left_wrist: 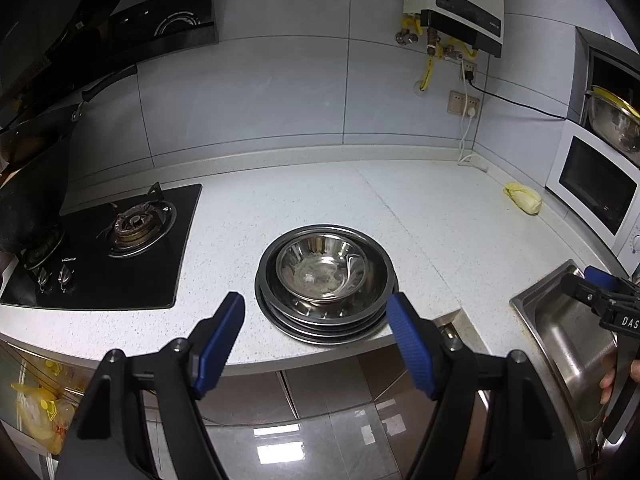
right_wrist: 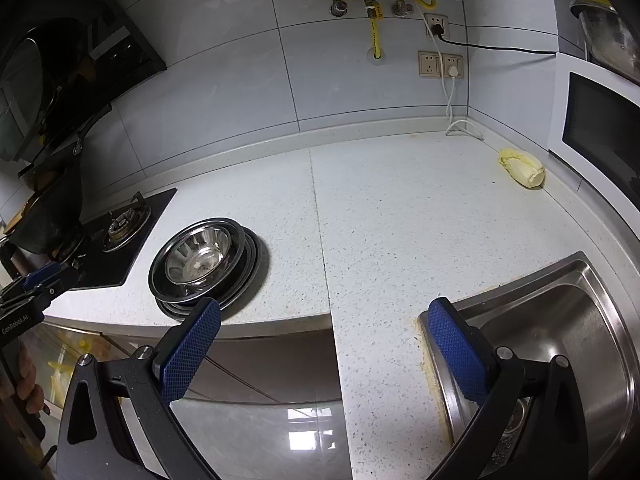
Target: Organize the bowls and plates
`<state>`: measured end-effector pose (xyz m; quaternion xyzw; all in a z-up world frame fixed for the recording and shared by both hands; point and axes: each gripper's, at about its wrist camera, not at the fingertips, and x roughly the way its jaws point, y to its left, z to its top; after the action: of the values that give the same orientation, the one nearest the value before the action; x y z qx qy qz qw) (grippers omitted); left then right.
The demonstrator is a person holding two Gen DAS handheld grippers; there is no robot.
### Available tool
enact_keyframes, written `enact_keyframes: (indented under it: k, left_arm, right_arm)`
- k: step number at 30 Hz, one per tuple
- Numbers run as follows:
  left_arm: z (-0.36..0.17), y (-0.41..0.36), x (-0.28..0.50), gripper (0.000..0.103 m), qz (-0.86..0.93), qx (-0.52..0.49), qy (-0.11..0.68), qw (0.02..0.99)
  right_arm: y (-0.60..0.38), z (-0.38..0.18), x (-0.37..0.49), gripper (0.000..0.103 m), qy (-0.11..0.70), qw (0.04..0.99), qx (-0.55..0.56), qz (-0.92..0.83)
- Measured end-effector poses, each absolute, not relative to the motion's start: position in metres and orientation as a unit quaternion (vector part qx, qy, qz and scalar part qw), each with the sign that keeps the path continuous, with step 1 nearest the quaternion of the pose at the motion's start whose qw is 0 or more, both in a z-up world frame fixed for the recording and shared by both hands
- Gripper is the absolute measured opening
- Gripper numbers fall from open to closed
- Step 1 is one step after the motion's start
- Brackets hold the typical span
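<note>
- Where the bench [left_wrist: 320, 196] meets its front edge, we find the stack of plates [left_wrist: 326, 326] with a steel bowl [left_wrist: 326, 268] nested on top.
- We hold the left hand-held gripper [left_wrist: 318, 320] released and empty, just in front of the stack.
- We hold the right hand-held gripper [right_wrist: 324, 320] released too, between stack and sink [right_wrist: 560, 320].
- The gas hob [left_wrist: 120, 248] lies left of the stack.
</note>
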<state>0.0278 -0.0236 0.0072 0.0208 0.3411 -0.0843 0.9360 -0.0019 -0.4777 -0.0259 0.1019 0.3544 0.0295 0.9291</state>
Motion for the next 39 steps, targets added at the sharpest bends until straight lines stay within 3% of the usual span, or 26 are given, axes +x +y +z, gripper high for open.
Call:
enact_keyframes:
  k: [39]
  left_arm:
    - [0.0095, -0.0218, 0.023, 0.073, -0.075, 0.017, 0.34, 0.937]
  right_arm:
    - [-0.4747, -0.0276, 0.0007, 0.102, 0.356, 0.929, 0.097, 0.04]
